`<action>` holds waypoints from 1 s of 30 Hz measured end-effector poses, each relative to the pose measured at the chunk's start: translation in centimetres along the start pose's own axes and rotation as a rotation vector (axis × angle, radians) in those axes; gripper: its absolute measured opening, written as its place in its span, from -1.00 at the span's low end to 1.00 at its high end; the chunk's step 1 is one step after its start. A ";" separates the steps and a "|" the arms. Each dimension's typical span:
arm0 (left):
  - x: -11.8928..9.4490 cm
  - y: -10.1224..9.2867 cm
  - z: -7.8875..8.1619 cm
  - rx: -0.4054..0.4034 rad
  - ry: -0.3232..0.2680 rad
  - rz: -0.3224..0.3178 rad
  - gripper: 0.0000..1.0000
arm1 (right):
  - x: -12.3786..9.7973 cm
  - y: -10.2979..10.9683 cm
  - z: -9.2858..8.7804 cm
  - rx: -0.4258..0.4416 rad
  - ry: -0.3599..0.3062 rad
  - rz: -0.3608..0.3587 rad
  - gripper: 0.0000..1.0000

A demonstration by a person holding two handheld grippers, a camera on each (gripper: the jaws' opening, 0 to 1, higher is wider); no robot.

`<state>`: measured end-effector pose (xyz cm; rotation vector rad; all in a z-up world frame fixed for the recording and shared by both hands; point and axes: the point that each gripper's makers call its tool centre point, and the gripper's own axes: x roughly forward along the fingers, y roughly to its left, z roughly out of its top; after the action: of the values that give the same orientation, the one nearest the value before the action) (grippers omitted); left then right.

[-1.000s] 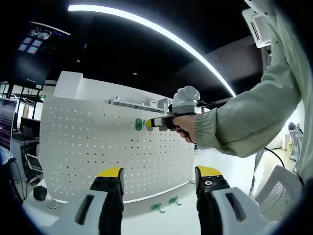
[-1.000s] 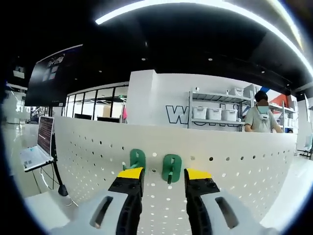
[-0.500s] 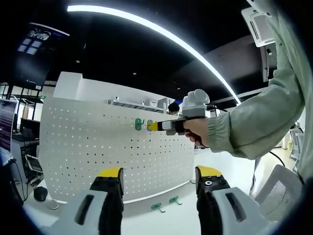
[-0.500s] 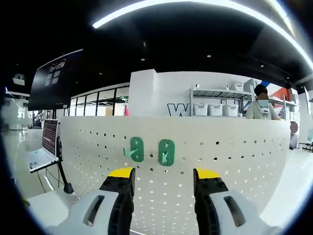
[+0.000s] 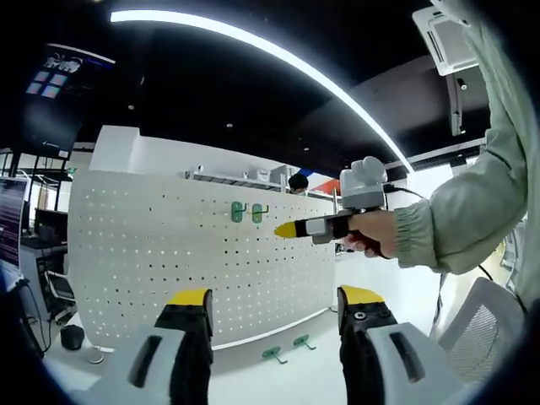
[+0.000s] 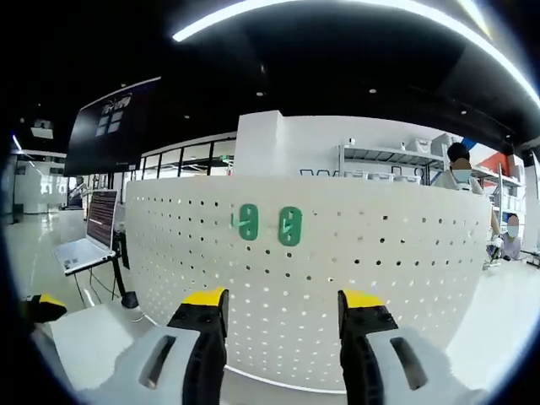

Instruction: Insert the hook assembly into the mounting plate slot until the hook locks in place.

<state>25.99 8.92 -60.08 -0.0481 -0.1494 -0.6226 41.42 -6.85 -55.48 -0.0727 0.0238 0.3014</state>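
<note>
Pegboard: a white perforated mounting plate (image 5: 169,270) stands upright on a white table (image 5: 278,380), curving across both views (image 6: 337,278).
Hooks on the board: two green hook assemblies sit side by side in the upper holes, the left hook (image 6: 248,222) just beside the right hook (image 6: 289,225); in the left gripper view they show as a small green pair (image 5: 249,213) near the board's top edge.
Loose hooks: two more green hooks (image 5: 285,348) lie on the table in front of the board's foot.
Right gripper: held out in a person's hand (image 5: 371,240) with a pale green sleeve, its yellow tip (image 5: 287,229) pointing at the board, apart from the mounted hooks; in its own view the gripper (image 6: 283,297) has its jaws spread wide with nothing between them.
Left gripper: its jaws (image 5: 274,297) rise spread apart, holding nothing, well back from the board.
Background: a laptop (image 6: 89,240) on a stand to the left, shelving and people behind the board.
</note>
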 end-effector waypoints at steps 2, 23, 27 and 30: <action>0.0 -0.1 -0.1 0.004 0.004 -0.002 0.24 | -0.6 0.2 -0.5 0.014 0.006 0.013 0.06; 0.2 -0.8 -1.1 0.046 0.049 -0.030 0.24 | -8.3 0.5 -4.2 0.084 0.055 0.079 0.27; 0.3 -0.9 -1.1 0.054 0.053 -0.034 0.24 | -9.7 0.8 -4.8 0.095 0.064 0.095 0.34; 0.3 -0.8 -1.3 0.054 0.060 -0.031 0.24 | -11.0 1.1 -4.7 0.104 0.060 0.117 0.37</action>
<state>25.91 8.01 -61.29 0.0251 -0.1094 -0.6498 30.55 -9.43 -59.89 0.0232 0.1040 0.4145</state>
